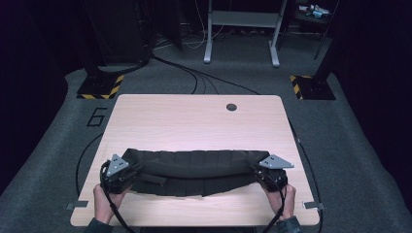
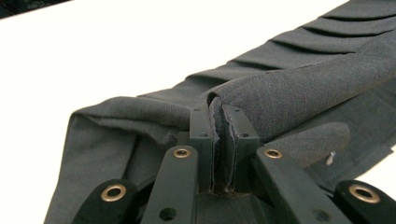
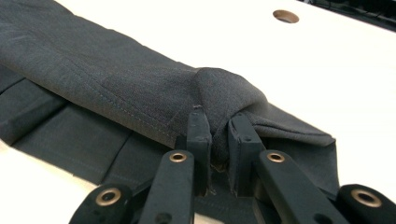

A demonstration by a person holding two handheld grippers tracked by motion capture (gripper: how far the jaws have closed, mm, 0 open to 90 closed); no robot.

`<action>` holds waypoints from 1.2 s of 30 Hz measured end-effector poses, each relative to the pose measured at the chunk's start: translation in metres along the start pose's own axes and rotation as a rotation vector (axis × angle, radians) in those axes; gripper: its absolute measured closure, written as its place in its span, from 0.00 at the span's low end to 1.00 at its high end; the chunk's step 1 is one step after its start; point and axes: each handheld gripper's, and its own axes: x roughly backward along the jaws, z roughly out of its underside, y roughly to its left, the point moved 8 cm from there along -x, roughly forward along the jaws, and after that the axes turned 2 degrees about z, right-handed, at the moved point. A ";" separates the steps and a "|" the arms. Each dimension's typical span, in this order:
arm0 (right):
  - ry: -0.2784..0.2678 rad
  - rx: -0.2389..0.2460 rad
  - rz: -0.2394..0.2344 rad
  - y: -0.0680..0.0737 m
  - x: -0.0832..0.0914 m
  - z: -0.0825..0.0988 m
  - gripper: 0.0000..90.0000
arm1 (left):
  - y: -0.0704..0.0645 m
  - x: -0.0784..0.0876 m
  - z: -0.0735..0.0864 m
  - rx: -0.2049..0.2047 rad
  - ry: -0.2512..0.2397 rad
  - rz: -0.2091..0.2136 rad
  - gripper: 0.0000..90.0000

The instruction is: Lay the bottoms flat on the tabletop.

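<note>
right now both the left gripper [image 1: 127, 174] and right gripper [image 1: 262, 174] pinch the pleated dark skirt [image 1: 194, 170] at its ends, mid-fold; next they'd need to carry that edge evenly across.

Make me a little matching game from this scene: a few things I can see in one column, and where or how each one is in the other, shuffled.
Things:
1. left gripper
2. right gripper
3. round hole
4. dark pleated garment

Places or states:
A. in the wooden table top, near its far edge
B. shut on the garment's end at the left of the high view
C. stretched across the near part of the table between both grippers
D. shut on the garment's end at the right of the high view

Pairs: 1-B, 2-D, 3-A, 4-C
</note>
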 end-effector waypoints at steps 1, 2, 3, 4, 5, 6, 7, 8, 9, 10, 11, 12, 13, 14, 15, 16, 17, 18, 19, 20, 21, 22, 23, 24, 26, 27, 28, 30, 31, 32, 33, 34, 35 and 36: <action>0.003 -0.003 0.001 0.000 0.000 -0.002 0.90 | 0.001 -0.001 -0.003 -0.005 -0.008 -0.005 0.92; 0.005 0.007 0.001 -0.001 0.000 -0.004 0.91 | 0.002 0.000 -0.005 -0.007 -0.003 -0.002 0.92; 0.005 0.005 0.005 -0.002 -0.001 -0.007 0.91 | 0.003 -0.001 -0.007 -0.010 -0.006 -0.006 0.93; 0.004 0.006 0.005 -0.002 -0.001 -0.009 0.91 | 0.004 -0.001 -0.009 -0.015 -0.009 -0.006 0.93; 0.005 0.010 0.006 -0.003 -0.001 -0.011 0.91 | 0.005 -0.001 -0.011 -0.017 -0.006 -0.004 0.93; 0.005 0.010 0.011 -0.004 -0.001 -0.014 0.91 | 0.007 -0.001 -0.013 -0.020 -0.005 -0.009 0.93; 0.006 0.011 0.009 -0.005 -0.002 -0.016 0.91 | 0.007 -0.002 -0.015 -0.018 -0.004 -0.009 0.93; 0.005 0.014 0.009 -0.006 -0.002 -0.018 0.91 | 0.008 -0.002 -0.017 -0.027 -0.003 -0.010 0.93; 0.003 0.016 0.011 -0.007 -0.002 -0.021 0.91 | 0.008 -0.002 -0.018 -0.026 -0.004 -0.010 0.93; 0.004 0.016 0.010 -0.007 -0.002 -0.023 0.91 | 0.009 -0.003 -0.020 -0.030 -0.004 -0.011 0.93; 0.005 0.020 0.007 -0.008 -0.003 -0.025 0.91 | 0.010 -0.003 -0.021 -0.029 -0.009 -0.014 0.93; 0.004 0.017 0.009 -0.009 -0.003 -0.027 0.91 | 0.011 -0.003 -0.023 -0.025 -0.006 -0.009 0.93; 0.007 0.018 0.009 -0.010 -0.004 -0.028 0.91 | 0.012 -0.003 -0.024 -0.029 -0.008 -0.009 0.93; 0.008 0.022 0.007 -0.011 -0.004 -0.030 0.91 | 0.013 -0.004 -0.026 -0.030 -0.011 -0.010 0.93; 0.012 0.022 0.007 -0.011 -0.004 -0.032 0.91 | 0.014 -0.004 -0.028 -0.027 -0.017 -0.014 0.93; 0.010 0.021 0.006 -0.012 -0.005 -0.034 0.91 | 0.015 -0.004 -0.030 -0.031 -0.015 -0.012 0.93; 0.010 0.023 0.005 -0.013 -0.005 -0.036 0.91 | 0.016 -0.005 -0.031 -0.032 -0.017 -0.013 0.93; 0.014 0.018 0.004 -0.014 -0.006 -0.037 0.91 | 0.016 -0.005 -0.032 -0.026 -0.019 -0.010 0.93; 0.016 0.014 0.003 -0.015 -0.007 -0.039 0.91 | 0.018 -0.006 -0.033 -0.027 -0.018 -0.009 0.93; 0.017 0.015 0.002 -0.016 -0.007 -0.040 0.91 | 0.019 -0.006 -0.035 -0.023 -0.024 -0.012 0.93; 0.019 0.015 0.001 -0.017 -0.008 -0.041 0.91 | 0.020 -0.007 -0.035 -0.022 -0.020 -0.008 0.93; 0.018 0.019 0.000 -0.018 -0.009 -0.043 0.91 | 0.022 -0.008 -0.037 -0.024 -0.021 -0.010 0.93; 0.022 0.008 -0.001 -0.018 -0.010 -0.045 0.91 | 0.023 -0.008 -0.037 -0.024 -0.019 -0.011 0.93; 0.025 0.007 -0.004 -0.018 -0.010 -0.046 0.91 | 0.024 -0.009 -0.039 -0.020 -0.020 -0.015 0.93; 0.028 0.007 -0.007 -0.021 -0.013 -0.049 0.91 | 0.026 -0.010 -0.041 -0.027 -0.017 -0.015 0.93; 0.032 0.005 -0.010 -0.022 -0.014 -0.050 0.91 | 0.027 -0.011 -0.042 -0.023 -0.019 -0.017 0.93; 0.036 -0.004 -0.013 -0.022 -0.015 -0.052 0.91 | 0.028 -0.012 -0.043 -0.026 -0.021 -0.022 0.93; 0.042 -0.015 -0.020 -0.024 -0.017 -0.055 0.91 | 0.030 -0.014 -0.045 -0.035 -0.011 -0.027 0.93; 0.043 -0.012 -0.019 -0.025 -0.018 -0.057 0.91 | 0.031 -0.016 -0.047 -0.025 -0.023 -0.032 0.93; 0.049 -0.015 -0.017 -0.026 -0.020 -0.059 0.91 | 0.033 -0.017 -0.047 -0.027 -0.018 -0.032 0.93; 0.054 -0.023 -0.018 -0.026 -0.021 -0.060 0.91 | 0.034 -0.018 -0.049 -0.027 -0.020 -0.033 0.93; 0.057 -0.019 -0.019 -0.028 -0.023 -0.062 0.91 | 0.035 -0.020 -0.050 -0.022 -0.024 -0.034 0.93; 0.060 -0.022 -0.019 -0.030 -0.025 -0.063 0.91 | 0.036 -0.021 -0.051 -0.019 -0.018 -0.031 0.93; 0.063 -0.025 -0.020 -0.031 -0.027 -0.064 0.91 | 0.038 -0.022 -0.052 -0.018 -0.019 -0.031 0.93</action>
